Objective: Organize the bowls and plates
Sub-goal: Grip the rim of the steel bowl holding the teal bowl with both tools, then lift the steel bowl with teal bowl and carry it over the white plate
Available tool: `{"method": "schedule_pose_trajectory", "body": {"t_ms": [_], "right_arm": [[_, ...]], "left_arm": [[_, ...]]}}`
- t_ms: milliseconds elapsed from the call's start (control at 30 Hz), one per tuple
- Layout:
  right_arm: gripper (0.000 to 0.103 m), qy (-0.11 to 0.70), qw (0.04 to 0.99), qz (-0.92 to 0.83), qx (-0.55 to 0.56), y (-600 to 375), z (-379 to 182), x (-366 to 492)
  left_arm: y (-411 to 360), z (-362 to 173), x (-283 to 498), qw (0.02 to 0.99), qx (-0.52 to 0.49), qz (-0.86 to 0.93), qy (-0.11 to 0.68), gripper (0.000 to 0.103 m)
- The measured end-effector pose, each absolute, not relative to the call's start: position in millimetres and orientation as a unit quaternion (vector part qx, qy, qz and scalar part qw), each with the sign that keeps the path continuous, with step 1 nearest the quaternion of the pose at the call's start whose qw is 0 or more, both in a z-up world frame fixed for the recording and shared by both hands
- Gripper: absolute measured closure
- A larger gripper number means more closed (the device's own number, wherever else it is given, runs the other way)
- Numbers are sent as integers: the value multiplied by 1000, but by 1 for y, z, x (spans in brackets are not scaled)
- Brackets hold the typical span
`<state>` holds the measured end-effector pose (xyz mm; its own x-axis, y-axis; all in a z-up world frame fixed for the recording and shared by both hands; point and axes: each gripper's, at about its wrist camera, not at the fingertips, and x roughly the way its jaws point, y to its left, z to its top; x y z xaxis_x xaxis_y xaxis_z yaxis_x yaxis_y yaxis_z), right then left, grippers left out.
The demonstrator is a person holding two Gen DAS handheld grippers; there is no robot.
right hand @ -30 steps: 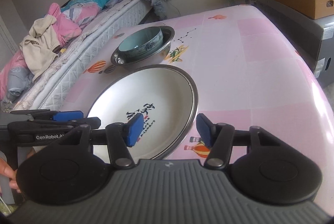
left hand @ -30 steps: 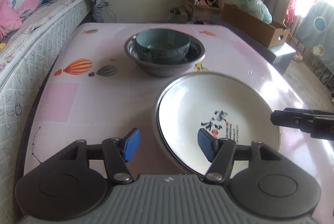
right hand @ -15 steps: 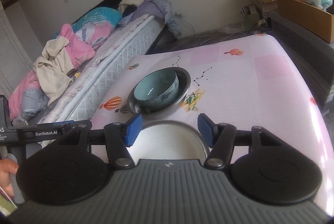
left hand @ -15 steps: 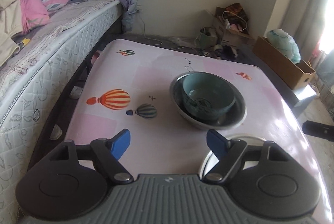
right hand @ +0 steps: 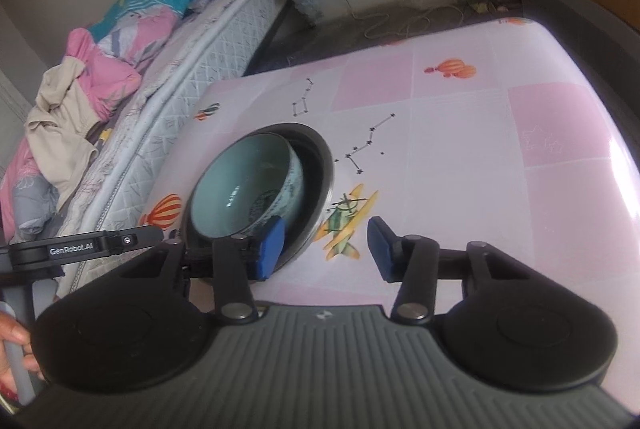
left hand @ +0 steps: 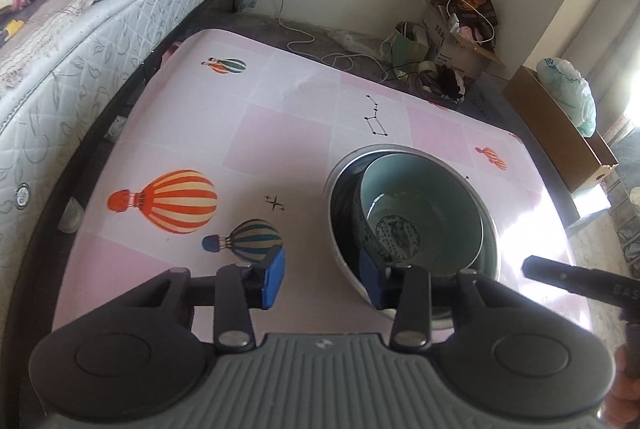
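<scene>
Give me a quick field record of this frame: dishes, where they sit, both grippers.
surface: table with pink balloon-print cover
dishes in view: teal bowl nested inside grey metal basin
bowl pose: tilted, leaning against the basin's wall
left gripper: jaws closing, nothing pressed between them; basin's left rim lies in the gap
right gripper: jaws closing, nothing pressed between them; basin's right rim lies in the gap
beside table: bed with bedding

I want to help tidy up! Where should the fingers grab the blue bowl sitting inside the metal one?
Probably the blue bowl's rim, from above: one finger inside, one outside. It leans to one side in the metal bowl, so come where the gap between the two walls is widest, for the outer finger.
</scene>
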<state>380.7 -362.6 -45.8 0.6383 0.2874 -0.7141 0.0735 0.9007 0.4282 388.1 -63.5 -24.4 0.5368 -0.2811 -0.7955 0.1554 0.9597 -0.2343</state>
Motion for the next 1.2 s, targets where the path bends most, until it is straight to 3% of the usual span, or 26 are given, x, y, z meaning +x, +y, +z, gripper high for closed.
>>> {"method": "schedule_pose_trajectory", "body": {"t_ms": [167, 400, 600, 1200], "right_arm": [[70, 435, 868, 57, 232, -365, -67, 399], [76, 436, 863, 64, 248, -362, -78, 408], [81, 436, 863, 66, 247, -361, -78, 411], [87, 450, 845, 66, 281, -361, -91, 432]], "left_arm": [[-71, -33, 398, 869, -55, -120, 478, 77], [-76, -41, 406, 860, -70, -122, 491, 78], [-82, -45, 411, 857, -69, -116, 497, 87], [-89, -60, 419, 855, -80, -98, 503, 89]]}}
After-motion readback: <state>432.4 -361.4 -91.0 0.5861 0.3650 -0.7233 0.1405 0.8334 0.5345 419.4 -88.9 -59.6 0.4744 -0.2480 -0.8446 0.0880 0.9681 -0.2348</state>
